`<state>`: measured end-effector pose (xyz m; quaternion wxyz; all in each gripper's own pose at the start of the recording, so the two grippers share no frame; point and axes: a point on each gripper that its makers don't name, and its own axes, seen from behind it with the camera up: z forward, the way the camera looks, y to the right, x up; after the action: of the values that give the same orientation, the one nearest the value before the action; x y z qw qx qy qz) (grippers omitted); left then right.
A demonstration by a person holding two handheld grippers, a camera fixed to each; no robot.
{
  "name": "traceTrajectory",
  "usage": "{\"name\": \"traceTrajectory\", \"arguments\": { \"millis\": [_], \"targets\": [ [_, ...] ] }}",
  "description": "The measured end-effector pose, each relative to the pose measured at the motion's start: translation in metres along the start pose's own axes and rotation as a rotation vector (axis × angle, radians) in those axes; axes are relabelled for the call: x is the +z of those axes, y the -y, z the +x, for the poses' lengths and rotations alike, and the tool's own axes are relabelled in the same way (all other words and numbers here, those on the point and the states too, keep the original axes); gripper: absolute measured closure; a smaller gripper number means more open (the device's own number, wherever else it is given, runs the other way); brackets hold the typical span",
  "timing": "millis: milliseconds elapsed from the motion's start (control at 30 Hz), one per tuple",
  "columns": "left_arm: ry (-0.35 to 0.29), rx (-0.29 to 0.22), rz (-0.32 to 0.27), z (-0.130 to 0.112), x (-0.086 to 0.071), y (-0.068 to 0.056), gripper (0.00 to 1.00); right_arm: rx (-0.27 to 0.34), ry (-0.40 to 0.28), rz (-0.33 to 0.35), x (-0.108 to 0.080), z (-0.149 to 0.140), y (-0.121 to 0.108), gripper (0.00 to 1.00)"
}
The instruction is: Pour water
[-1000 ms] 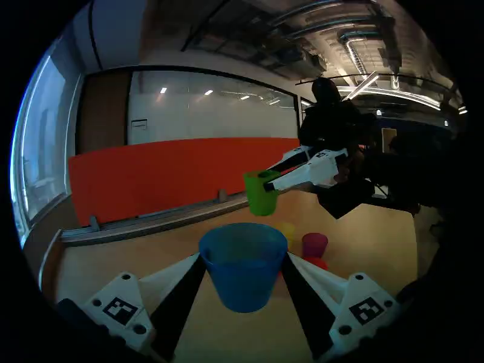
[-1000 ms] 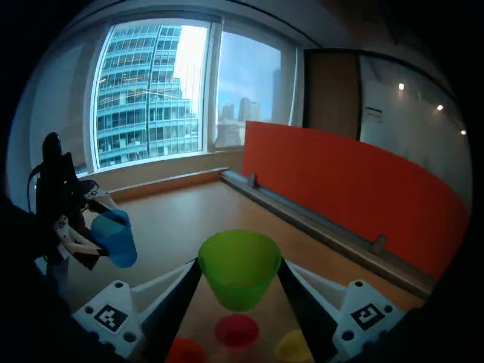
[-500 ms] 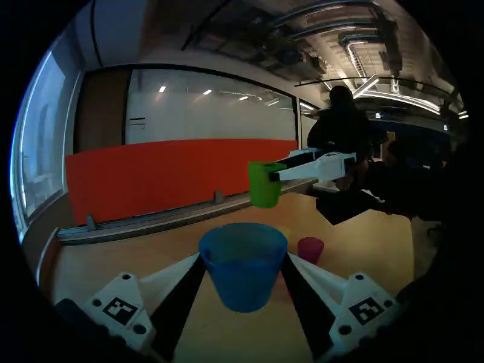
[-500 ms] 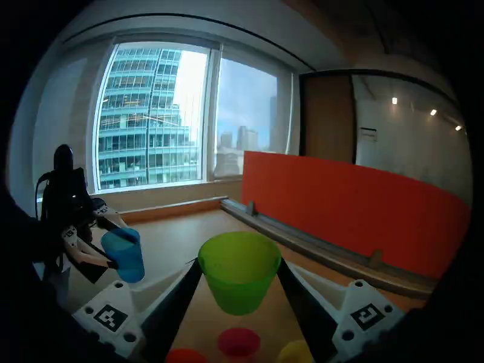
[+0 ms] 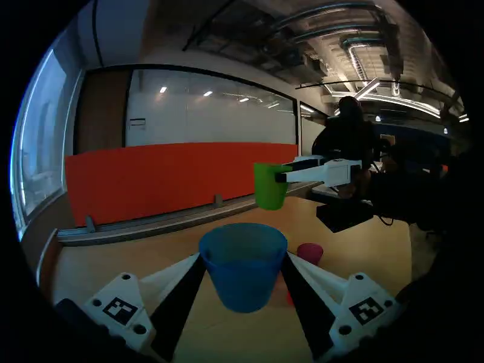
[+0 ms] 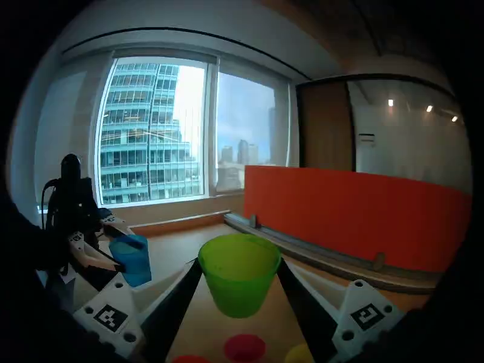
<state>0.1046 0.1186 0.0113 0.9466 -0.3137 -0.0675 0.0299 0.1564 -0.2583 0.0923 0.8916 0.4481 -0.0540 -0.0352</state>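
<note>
Cups are riding in both of your grippers, well clear of the tabletop (image 5: 375, 242). Your left gripper (image 5: 243, 259) is keeping its jaws clamped on the blue cup (image 5: 243, 281), which is sitting upright at the same spot in its own view as a second ago. Your right gripper (image 6: 238, 266) is gripping the green cup (image 6: 239, 290) the same way, with its jaws pressing on both sides.

What is changing is the right hand: over the last second you are lifting it and levelling it out. In the left gripper view the green cup is now sitting higher and further right than before. It is standing upright against the orange partition (image 5: 151, 175) rather than leaning. In the right gripper view the pink cup (image 6: 244, 348) and the yellow cup (image 6: 300, 353) on the tabletop are sliding toward the bottom edge. The blue cup is shifting lower and a little inward on the left.

The two held cups are staying apart and neither is tipping, so I am judging that no pouring is happening yet and you are lining up for it. I cannot tell whether either cup is holding water. You are likely going to need one rim above the other before tilting.
</note>
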Motion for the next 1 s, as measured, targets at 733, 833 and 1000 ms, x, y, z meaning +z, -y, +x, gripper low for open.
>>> {"name": "traceTrajectory", "arguments": {
  "millis": [733,833,1000],
  "targets": [
    [-0.039,0.067,-0.005,0.038,0.012,-0.001,0.15,-0.002,-0.010,0.008,-0.024,-0.014,0.009,0.08],
    [-0.041,0.073,-0.008,0.043,0.015,-0.002,0.15,-0.004,-0.014,0.012,-0.027,-0.017,0.011,0.08],
    [-0.045,0.087,-0.009,0.050,0.018,-0.002,0.15,-0.010,-0.015,0.019,-0.031,-0.020,0.016,0.08]
  ]
}}
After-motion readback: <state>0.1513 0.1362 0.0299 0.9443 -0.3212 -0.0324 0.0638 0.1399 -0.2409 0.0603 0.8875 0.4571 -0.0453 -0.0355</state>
